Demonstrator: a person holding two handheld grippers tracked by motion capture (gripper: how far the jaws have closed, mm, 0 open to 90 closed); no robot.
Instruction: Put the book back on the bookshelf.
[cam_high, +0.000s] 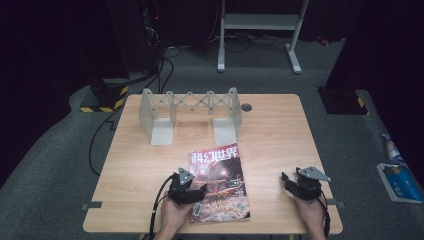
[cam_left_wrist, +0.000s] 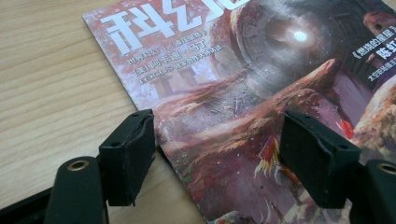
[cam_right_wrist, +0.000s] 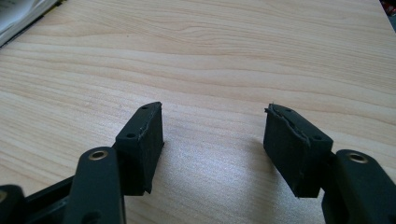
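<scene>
A magazine (cam_high: 218, 182) with a reddish cover and white Chinese title lies flat near the table's front edge; the left gripper view shows its cover (cam_left_wrist: 243, 93) close up. My left gripper (cam_high: 192, 189) sits at the magazine's left edge, jaws wide apart: one pad over bare wood, the other over the cover, straddling the edge (cam_left_wrist: 217, 140). It is open and pinches nothing. Over bare wood at the front right, my right gripper (cam_high: 290, 182) is open too, with only tabletop between its pads (cam_right_wrist: 215, 140).
A grey accordion-style rack (cam_high: 190, 112) with two end plates stands at the table's back centre. A small round grommet (cam_high: 246, 107) is set in the tabletop behind it. The wooden table (cam_high: 280, 135) has bare wood between rack and magazine. A white frame stand (cam_high: 260, 30) is on the floor beyond.
</scene>
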